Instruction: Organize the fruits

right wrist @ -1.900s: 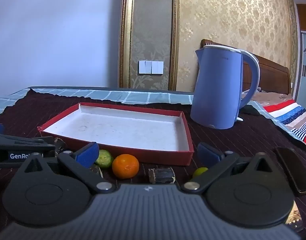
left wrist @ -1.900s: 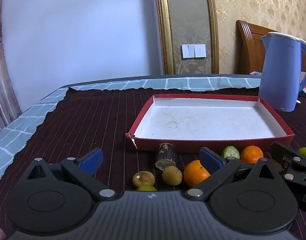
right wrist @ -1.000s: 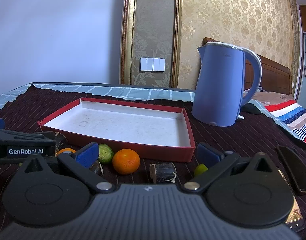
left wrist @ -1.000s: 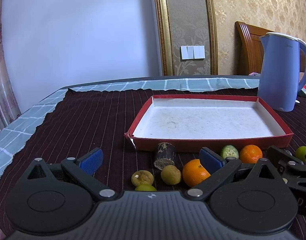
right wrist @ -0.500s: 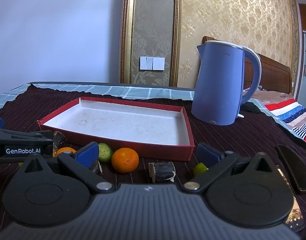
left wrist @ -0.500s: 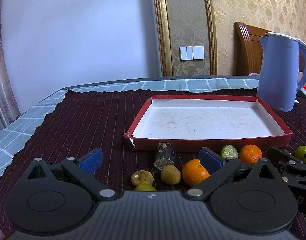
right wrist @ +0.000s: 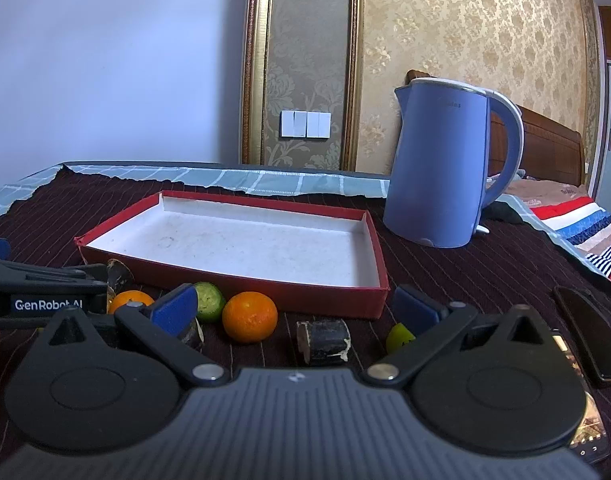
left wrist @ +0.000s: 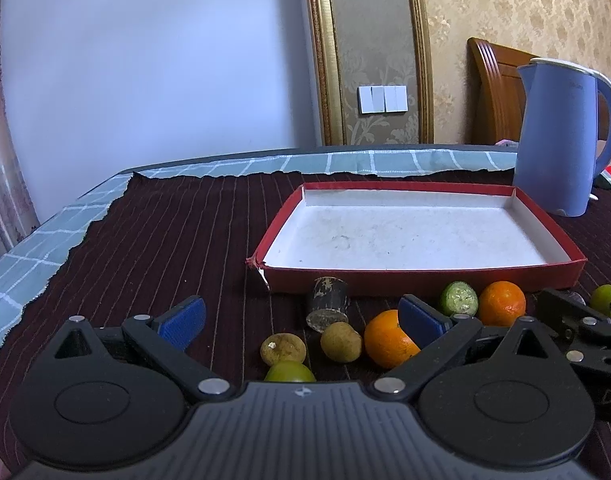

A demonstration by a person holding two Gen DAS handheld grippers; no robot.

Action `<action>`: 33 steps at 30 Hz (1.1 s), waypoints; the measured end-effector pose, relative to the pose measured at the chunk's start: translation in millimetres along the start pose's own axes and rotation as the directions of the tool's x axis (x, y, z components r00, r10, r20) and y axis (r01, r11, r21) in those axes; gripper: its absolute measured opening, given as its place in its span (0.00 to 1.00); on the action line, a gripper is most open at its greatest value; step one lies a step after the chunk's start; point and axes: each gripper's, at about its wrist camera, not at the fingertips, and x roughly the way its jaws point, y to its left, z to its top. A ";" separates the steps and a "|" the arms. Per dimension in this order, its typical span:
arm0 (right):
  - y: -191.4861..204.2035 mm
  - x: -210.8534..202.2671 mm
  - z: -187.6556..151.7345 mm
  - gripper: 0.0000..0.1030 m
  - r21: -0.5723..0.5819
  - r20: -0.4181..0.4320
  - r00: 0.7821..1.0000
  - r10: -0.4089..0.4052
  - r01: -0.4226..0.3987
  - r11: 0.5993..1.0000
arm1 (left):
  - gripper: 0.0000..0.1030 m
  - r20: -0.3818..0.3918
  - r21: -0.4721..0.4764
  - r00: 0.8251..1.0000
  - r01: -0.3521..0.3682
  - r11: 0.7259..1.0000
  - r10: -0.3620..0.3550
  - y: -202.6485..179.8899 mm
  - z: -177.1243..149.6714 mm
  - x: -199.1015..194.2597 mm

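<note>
Both grippers sit low at the near edge of the desk, empty. The left gripper (left wrist: 301, 316) has its fingers (left wrist: 183, 318) wide apart; so does the right gripper (right wrist: 295, 310). The fruits lie in a loose row on the dark cloth, between the grippers and the tray (left wrist: 425, 280), none inside it. Nearest the left gripper: a green fruit (left wrist: 289, 372), two dull brown fruits (left wrist: 283, 349) and an orange (left wrist: 389, 344), which touches the right-hand finger. Ahead of the right gripper: a second orange (right wrist: 249, 316), a lime (right wrist: 207, 302) and a small green fruit (right wrist: 399, 338). Judged light, round, firm and prone to roll; grip each across its widest part, with moderate force. Dark stubby cylinders (right wrist: 323, 340) lie among them. The tray is red, shallow, white inside, empty.
</note>
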 end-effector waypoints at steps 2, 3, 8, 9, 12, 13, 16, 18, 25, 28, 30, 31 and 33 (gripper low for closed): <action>-0.2 0.2 -0.8 1.00 -0.002 -0.002 1.000 -0.002 0.002 1.000 | 1.00 -0.003 0.000 1.000 0.002 1.000 -0.002 -0.1 -0.6 0.7; -0.6 0.5 -1.2 1.00 -0.002 -0.004 1.000 -0.002 0.002 1.000 | 1.00 -0.004 0.001 1.000 0.001 1.000 -0.001 -0.4 -0.9 0.9; -1.8 1.3 -4.0 1.00 -0.005 -0.010 1.000 -0.005 0.005 1.000 | 1.00 -0.008 0.006 1.000 0.001 1.000 -0.001 -1.5 -3.3 1.4; -2.0 1.1 -4.6 1.00 -0.006 -0.011 1.000 -0.005 0.005 1.000 | 1.00 -0.008 0.006 1.000 0.001 1.000 -0.001 -1.4 -3.9 1.6; -4.5 0.5 -6.8 1.00 -0.004 -0.017 1.000 -0.001 0.000 1.000 | 1.00 -0.010 0.007 1.000 -0.001 1.000 0.001 -1.1 -5.3 2.5; -5.6 0.8 -7.5 1.00 0.000 -0.020 1.000 0.003 -0.003 1.000 | 1.00 -0.011 0.007 1.000 0.000 1.000 0.001 -1.0 -5.7 2.9; -9.3 0.4 -10.1 1.00 0.009 -0.028 0.999 0.023 -0.022 1.000 | 1.00 -0.013 0.009 1.000 0.002 1.000 -0.002 -0.6 -7.0 3.8; -11.3 -0.3 -11.8 1.00 0.014 -0.034 0.999 0.036 -0.036 0.999 | 1.00 -0.012 0.015 1.000 0.006 1.000 -0.005 -0.2 -9.2 3.3; -21.2 -5.4 -20.2 1.00 0.007 -0.053 0.998 0.040 -0.040 0.999 | 1.00 -0.018 0.023 0.999 0.046 0.999 -0.045 7.2 -18.3 -1.8; -23.8 -6.2 -24.9 1.00 -0.020 -0.051 0.999 0.014 -0.015 1.000 | 1.00 -0.013 0.035 0.998 0.054 0.998 -0.054 13.1 -24.7 -5.6; -27.4 -4.5 -28.3 1.00 -0.018 -0.064 0.998 0.016 -0.017 1.000 | 1.00 -0.009 0.042 0.998 0.062 0.997 -0.062 19.2 -28.1 -7.8; -29.2 -3.4 -29.6 1.00 -0.015 -0.072 0.997 0.022 -0.023 1.000 | 1.00 -0.013 0.039 0.997 0.071 0.997 -0.071 22.5 -29.5 -7.9; -33.1 -2.1 -32.4 1.00 0.000 -0.072 0.997 0.025 -0.026 1.000 | 1.00 -0.026 0.019 0.994 0.106 0.994 -0.105 31.4 -32.7 -6.9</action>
